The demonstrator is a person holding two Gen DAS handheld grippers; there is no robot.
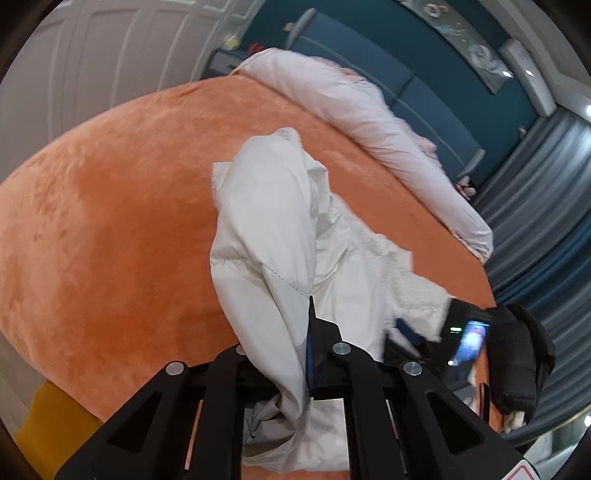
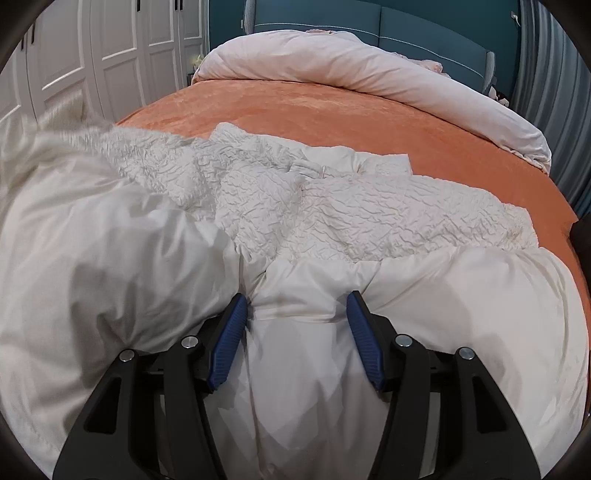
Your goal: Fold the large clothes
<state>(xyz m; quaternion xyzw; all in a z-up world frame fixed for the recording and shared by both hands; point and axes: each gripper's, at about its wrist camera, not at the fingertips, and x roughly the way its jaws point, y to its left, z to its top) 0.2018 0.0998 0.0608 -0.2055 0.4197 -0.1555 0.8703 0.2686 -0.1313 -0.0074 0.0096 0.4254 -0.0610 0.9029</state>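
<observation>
An orange plush bed cover (image 2: pixel 332 110) is carrying a white padded coat (image 2: pixel 332 206), which is lying across the near edge of the bed with its crinkled lining upward. The left gripper (image 1: pixel 295 332) is pinching a lifted fold of the coat, fingers closed on the cloth. The right gripper (image 2: pixel 297 314) is straddling a bunched ridge of fabric, blue pads (image 2: pixel 229 339) wide apart. A pale duvet (image 2: pixel 369 70) is lying rolled along the far edge, below a teal headboard (image 2: pixel 406 18); white wardrobe doors (image 2: pixel 92 48) and grey curtains (image 1: pixel 546 206) are flanking the bed.
</observation>
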